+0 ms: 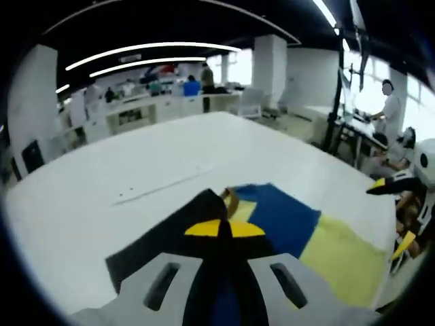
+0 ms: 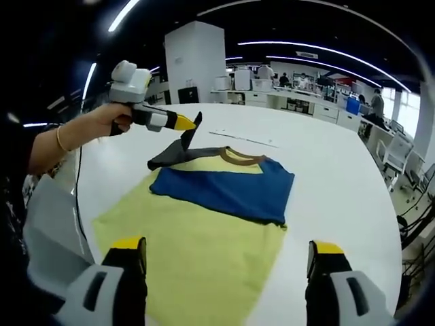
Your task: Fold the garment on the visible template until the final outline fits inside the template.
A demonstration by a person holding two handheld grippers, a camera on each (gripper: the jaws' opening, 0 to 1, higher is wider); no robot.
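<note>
Left gripper (image 2: 190,126) pinches black sleeve (image 2: 178,155) of shirt (image 2: 204,231), lifted off table (image 2: 326,176); right gripper (image 2: 228,261) wide, holding nothing.

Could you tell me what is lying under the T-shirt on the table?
The T-shirt lies flat on the white table; bare tabletop shows around it. The left gripper lifts its dark sleeve. Whatever lies beneath the body, including any template, is covered.
</note>
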